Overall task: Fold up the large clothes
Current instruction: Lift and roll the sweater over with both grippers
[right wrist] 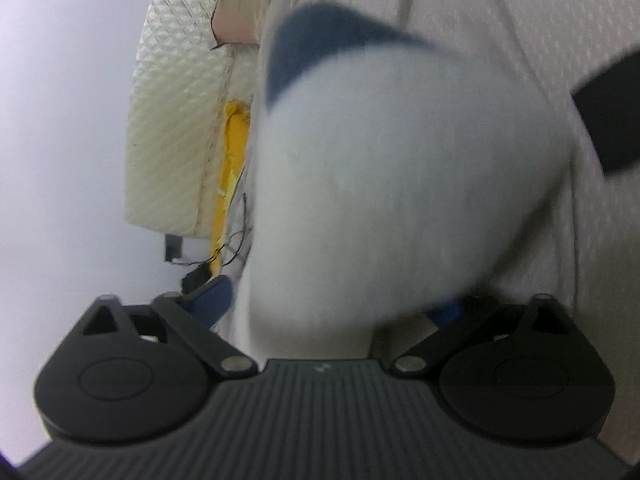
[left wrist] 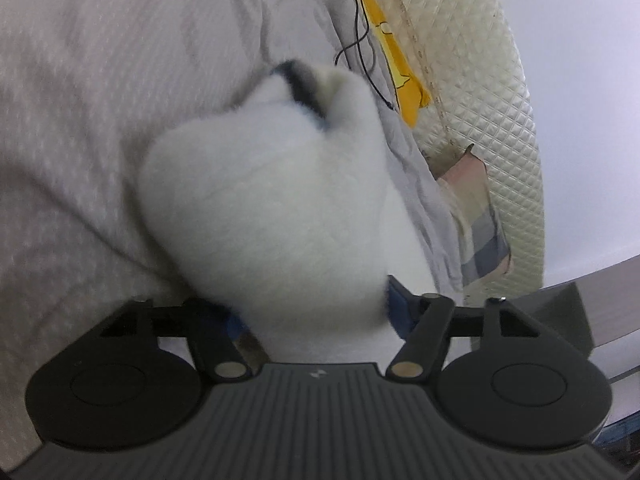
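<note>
I see a fluffy white garment (left wrist: 272, 208), bunched into a soft rounded heap on the bed, blurred in both wrist views. A dark blue trim (right wrist: 320, 40) runs along its far edge, toward twelve o'clock. Its near end reaches down to six o'clock.

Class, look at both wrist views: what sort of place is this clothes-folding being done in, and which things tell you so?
Most likely a bedroom, with the work done on a bed. The signs: a wide grey patterned bedspread under the white fleecy garment, and a cream quilted mattress edge beside a plain wall.
</note>
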